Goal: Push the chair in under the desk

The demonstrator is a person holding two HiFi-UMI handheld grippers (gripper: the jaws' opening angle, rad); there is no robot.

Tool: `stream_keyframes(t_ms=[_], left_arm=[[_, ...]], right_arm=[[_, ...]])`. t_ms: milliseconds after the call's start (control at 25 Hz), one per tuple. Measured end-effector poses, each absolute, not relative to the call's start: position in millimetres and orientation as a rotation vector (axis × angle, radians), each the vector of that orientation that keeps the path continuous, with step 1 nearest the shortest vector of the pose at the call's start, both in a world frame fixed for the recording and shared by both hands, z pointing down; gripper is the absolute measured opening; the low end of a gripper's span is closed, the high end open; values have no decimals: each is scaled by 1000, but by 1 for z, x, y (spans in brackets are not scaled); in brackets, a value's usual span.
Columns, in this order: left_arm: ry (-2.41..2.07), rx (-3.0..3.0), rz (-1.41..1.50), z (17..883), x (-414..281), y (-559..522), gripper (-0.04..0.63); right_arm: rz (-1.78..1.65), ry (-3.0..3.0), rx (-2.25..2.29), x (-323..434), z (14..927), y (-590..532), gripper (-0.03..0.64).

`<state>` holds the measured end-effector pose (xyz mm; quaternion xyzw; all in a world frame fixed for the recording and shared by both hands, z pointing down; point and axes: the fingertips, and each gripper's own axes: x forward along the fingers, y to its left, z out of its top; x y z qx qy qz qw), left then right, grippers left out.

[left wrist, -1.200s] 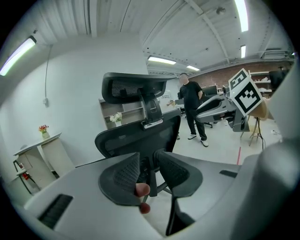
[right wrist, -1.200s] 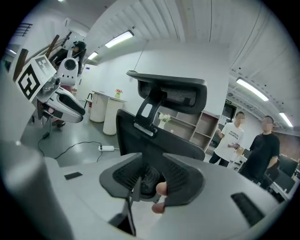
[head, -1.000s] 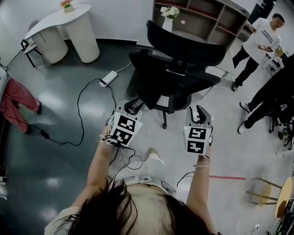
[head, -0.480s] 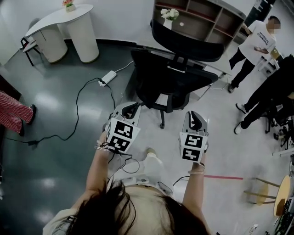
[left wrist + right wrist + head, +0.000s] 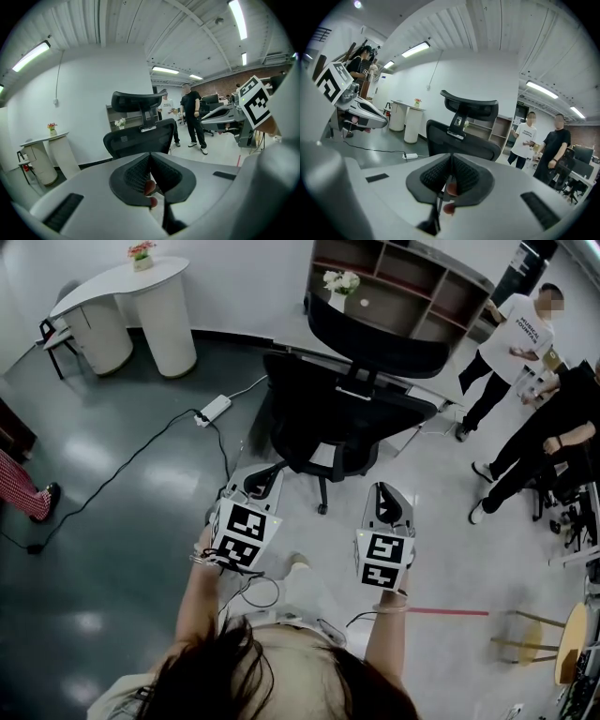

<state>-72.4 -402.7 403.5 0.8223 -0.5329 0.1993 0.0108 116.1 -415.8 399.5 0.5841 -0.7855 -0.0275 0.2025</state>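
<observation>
A black mesh office chair (image 5: 342, 423) with a headrest (image 5: 375, 334) stands on the floor ahead of me, its back toward me; it also shows in the left gripper view (image 5: 140, 138) and the right gripper view (image 5: 461, 143). My left gripper (image 5: 262, 479) is held just short of the chair's left rear, apart from it. My right gripper (image 5: 389, 501) hangs short of its right rear, also not touching. The jaws of both grippers (image 5: 150, 161) (image 5: 451, 163) are closing, their pads together with nothing between them.
A brown shelf unit (image 5: 412, 282) with a vase of flowers (image 5: 339, 285) stands behind the chair. A white curved table (image 5: 122, 292) is at the far left. A power strip (image 5: 211, 409) and cable lie on the dark floor. People (image 5: 520, 338) stand at the right; a stool (image 5: 539, 643) lower right.
Both grippers' jaws have gone from parted to shut. The chair now sits a little farther from the grippers. The person in red at the left has moved almost out of view.
</observation>
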Motion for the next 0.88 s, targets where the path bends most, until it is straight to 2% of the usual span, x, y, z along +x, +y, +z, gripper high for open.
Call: stream_keyframes(t_ms=[880], left_arm=[[-1716,2566,585,397,-45,-427,15]], right_arm=[[-122,-2226,1643,132,392,-437,26]])
